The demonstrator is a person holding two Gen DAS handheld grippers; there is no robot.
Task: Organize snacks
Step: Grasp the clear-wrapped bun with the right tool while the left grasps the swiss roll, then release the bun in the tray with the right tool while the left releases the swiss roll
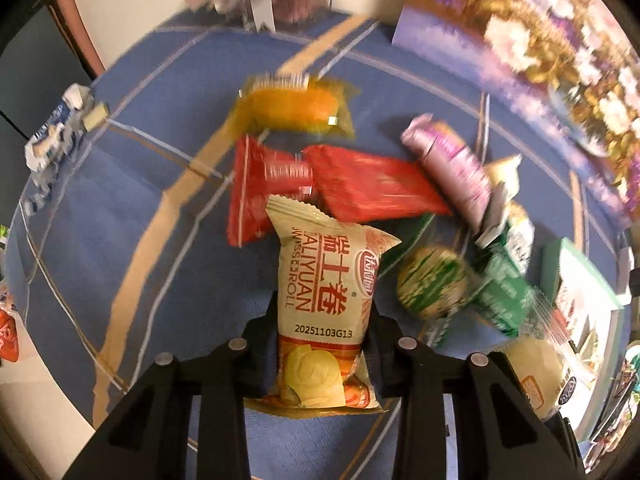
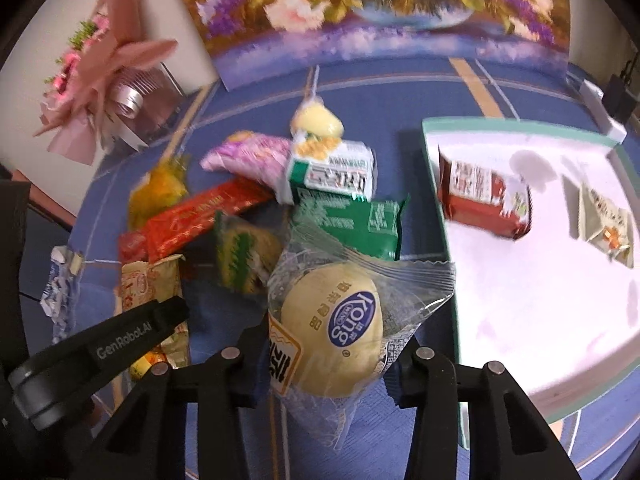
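Blurring softens most of the snack pile, so the print on the far packets cannot be read, and the lower ends of both held packets are hidden behind the black fingers. The left hand-held gripper [image 1: 320, 344] is clenched on a beige Swiss roll packet [image 1: 324, 292], which stands upright between its fingers above the blue patterned cloth [image 1: 120, 208] covering the bench. The right hand-held gripper [image 2: 332, 360] is clenched on a clear-wrapped yellow bun [image 2: 332, 332] with a blue oval label, held just left of a tray. The remaining pile lies ahead of both grippers: two red packets [image 1: 360, 188], an orange packet [image 1: 296, 108], a purple packet [image 1: 452, 160], a green packet [image 2: 356, 220] and a green and white carton [image 2: 336, 172]. The white tray [image 2: 520, 300] with a green rim sits at the right and holds a red-brown packet [image 2: 484, 200] and a pale packet [image 2: 608, 228], well apart. A flower painting [image 2: 380, 8] and a pink bouquet [image 2: 104, 76] stand at the back.
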